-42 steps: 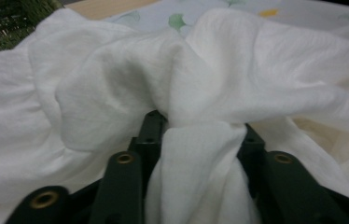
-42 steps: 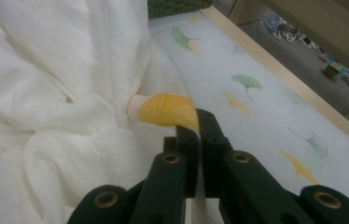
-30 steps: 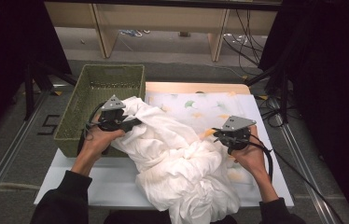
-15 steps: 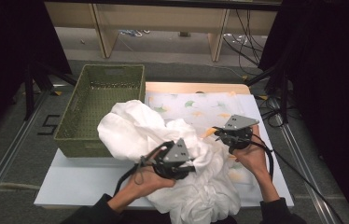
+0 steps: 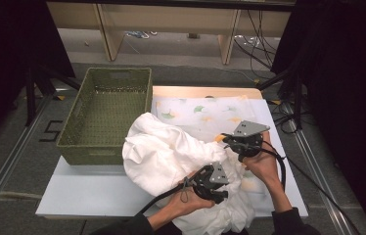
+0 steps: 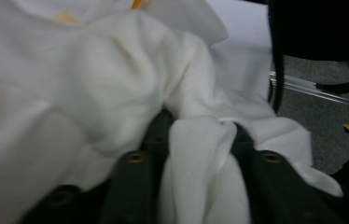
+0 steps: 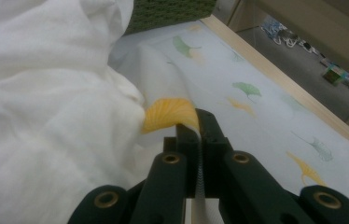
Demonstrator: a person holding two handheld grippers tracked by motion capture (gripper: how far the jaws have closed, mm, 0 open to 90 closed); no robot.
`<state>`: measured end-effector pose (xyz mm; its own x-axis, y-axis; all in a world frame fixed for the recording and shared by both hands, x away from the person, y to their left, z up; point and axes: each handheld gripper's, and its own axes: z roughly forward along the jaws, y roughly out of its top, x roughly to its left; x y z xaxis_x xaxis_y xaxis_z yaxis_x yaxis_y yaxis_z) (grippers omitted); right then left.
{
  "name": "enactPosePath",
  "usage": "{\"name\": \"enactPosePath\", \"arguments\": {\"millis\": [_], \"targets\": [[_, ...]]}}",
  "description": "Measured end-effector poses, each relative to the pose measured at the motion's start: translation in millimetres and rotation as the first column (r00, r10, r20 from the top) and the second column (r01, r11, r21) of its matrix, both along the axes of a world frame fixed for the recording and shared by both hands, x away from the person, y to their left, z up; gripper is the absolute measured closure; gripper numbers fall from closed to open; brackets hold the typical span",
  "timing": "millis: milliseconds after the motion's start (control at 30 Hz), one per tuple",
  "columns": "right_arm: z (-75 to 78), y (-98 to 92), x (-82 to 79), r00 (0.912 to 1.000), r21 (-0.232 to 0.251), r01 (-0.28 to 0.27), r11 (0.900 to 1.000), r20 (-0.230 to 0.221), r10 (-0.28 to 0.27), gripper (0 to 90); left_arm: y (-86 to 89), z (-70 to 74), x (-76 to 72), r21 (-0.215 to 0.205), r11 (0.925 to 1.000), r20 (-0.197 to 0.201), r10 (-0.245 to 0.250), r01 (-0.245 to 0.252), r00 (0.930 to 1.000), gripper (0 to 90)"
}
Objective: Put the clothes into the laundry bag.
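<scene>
White cloth (image 5: 171,156) lay bunched in a loose mound on the worktop (image 5: 88,191), spilling from centre toward 6 o'clock, its upper lobe touching or just beside the near right corner of the green woven basket (image 5: 103,115). No clear long axis; the mound ran roughly from 11 o'clock to 5 o'clock in the high view.

Under it, toward 1 o'clock, a flat leaf-print sheet (image 5: 205,112) covered the worktop.

Left gripper (image 5: 213,183) sat low on the mound at about 6 o'clock. In the left gripper view a thick fold of the white cloth (image 6: 200,158) stood between its fingers (image 6: 156,135). They had just been opening; fingers partly spread, fold between them and looking loosely pinched at best.

Right gripper (image 5: 242,142) at 3 o'clock of the mound, fingers (image 7: 210,126) pressed together on an edge of printed fabric with a yellow leaf (image 7: 170,114), lifted off the sheet into a small ridge.

Judgement: the bulk of the cloth lay at 9 to 10 o'clock from the right fingers and directly ahead of and around the left ones. Left hand nearer the mound's mass, right hand anchoring the edge. Basket lay at 10 o'clock from both, nearer the left.
</scene>
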<state>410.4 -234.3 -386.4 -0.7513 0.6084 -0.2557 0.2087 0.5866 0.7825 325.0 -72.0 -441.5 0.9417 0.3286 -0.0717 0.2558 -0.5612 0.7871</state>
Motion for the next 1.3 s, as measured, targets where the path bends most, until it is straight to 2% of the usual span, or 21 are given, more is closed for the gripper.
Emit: {"name": "enactPosePath", "arguments": {"millis": [100,167,267,333,400,433,500,567,600,633,700,733,800,867,933,1100,1133,1167,1200,1233,1300], "targets": [[1.0,-2.3,-0.4,1.0,0.001,0.0,1.0,-0.002,0.0,90.0,6.9,24.5,-9.0,-0.001,0.9998,0.052,-0.018,0.018,0.9985,43.1],[1.0,-3.7,0.1,0.9999,0.006,0.01,1.0,-0.006,-0.01,90.0,18.4,47.0,-11.3,-0.052,0.9986,0.071,0.009,-0.005,0.9974,31.5],[-0.2,-3.2,-0.6,0.9999,0.0,-0.004,1.0,-0.009,0.004,90.0,49.3,83.7,-3.2,-0.18,0.9828,0.086,0.058,-0.042,0.9947,27.2],[-0.1,-3.3,-0.2,0.9999,-0.004,-0.003,1.0,-0.01,0.003,90.0,73.9,101.1,9.9,-0.178,0.9775,0.116,0.135,-0.114,0.984,25.4],[-0.3,-3.0,-0.2,1.0,-0.002,-0.006,1.0,-0.005,0.006,90.0,99.4,108.8,25.9,-0.136,0.966,0.143,0.239,-0.22,0.9605,22.4],[-0.1,-2.8,-0.9,0.9999,0.001,-0.003,1.0,-0.01,0.003,90.0,112.6,109.3,34.3,-0.077,0.9594,0.17,0.281,-0.271,0.9446,22.1],[-0.1,-3.4,0.0,1.0,-0.001,-0.004,1.0,-0.008,0.004,90.0,135.6,102.2,51.1,-0.002,0.9276,0.195,0.367,-0.374,0.9097,20.5],[-0.6,-3.0,0.4,1.0,-0.005,-0.007,1.0,-0.007,0.007,90.0,157.0,91.9,67.1,0.078,0.8849,0.221,0.434,-0.459,0.8735,21.2],[-0.9,-2.9,-0.1,0.9999,-0.003,-0.002,1.0,-0.011,0.002,90.0,164.5,84.5,73.5,0.097,0.8569,0.21,0.48,-0.506,0.852,20.9],[-1.1,-2.8,-0.2,0.9999,-0.003,-0.001,1.0,-0.011,0.001,90.0,172.5,76.2,81.5,0.125,0.8366,0.191,0.507,-0.533,0.8403,20.4],[-1.1,-2.9,0.1,0.9999,-0.003,0.001,1.0,-0.015,-0.001,90.0,176.7,71.3,86.9,0.128,0.834,0.196,0.509,-0.537,0.8381,19.4],[-1.3,-3.1,1.2,0.9999,-0.006,-0.008,1.0,-0.007,0.007,90.0,182.5,60.0,95.2,0.135,0.8246,0.156,0.53,-0.549,0.8337,19.4],[-2.7,-2.3,0.9,0.9999,-0.004,0.002,1.0,-0.015,-0.002,90.0,185.9,49.9,103.0,0.125,0.8188,0.103,0.551,-0.56,0.8281,23.2],[-2.9,-2.3,1.2,0.9999,-0.009,-0.002,1.0,-0.017,0.002,90.0,186.8,48.6,102.9,0.139,0.8133,0.157,0.545,-0.565,0.8234,30.6],[-2.8,-3.0,1.5,0.9997,-0.008,-0.005,1.0,-0.022,0.004,90.0,192.0,52.3,101.4,0.136,0.8091,0.183,0.547,-0.572,0.8171,48.5],[-2.7,-2.8,1.8,0.9999,-0.009,-0.004,1.0,-0.01,0.004,90.0,204.3,56.6,102.3,0.09,0.8189,0.198,0.543,-0.567,0.816,72.7],[-3.0,-2.6,1.8,1.0,-0.012,-0.004,1.0,-0.009,0.003,90.0,205.4,57.1,101.7,0.034,0.8183,0.165,0.562,-0.574,0.8108,78.0],[-2.9,-2.3,1.2,0.9999,-0.011,0.0,1.0,-0.015,0.0,90.0,208.8,61.4,101.6,0.029,0.8315,0.17,0.543,-0.555,0.8225,85.8],[-3.0,-2.4,0.9,0.9999,-0.012,0.001,1.0,-0.017,-0.002,90.0,206.3,63.5,99.6,-0.01,0.831,0.172,0.549,-0.556,0.8177,86.8],[-2.9,-2.8,1.5,0.9999,-0.014,0.0,1.0,-0.012,0.0,90.0,202.8,66.1,96.0,-0.044,0.8592,0.129,0.511,-0.51,0.85,87.0],[-2.7,-3.5,2.6,1.0,-0.014,-0.004,1.0,-0.008,0.004,90.0,187.5,69.0,83.6,-0.102,0.8821,0.038,0.465,-0.46,0.8842,87.0]]}}
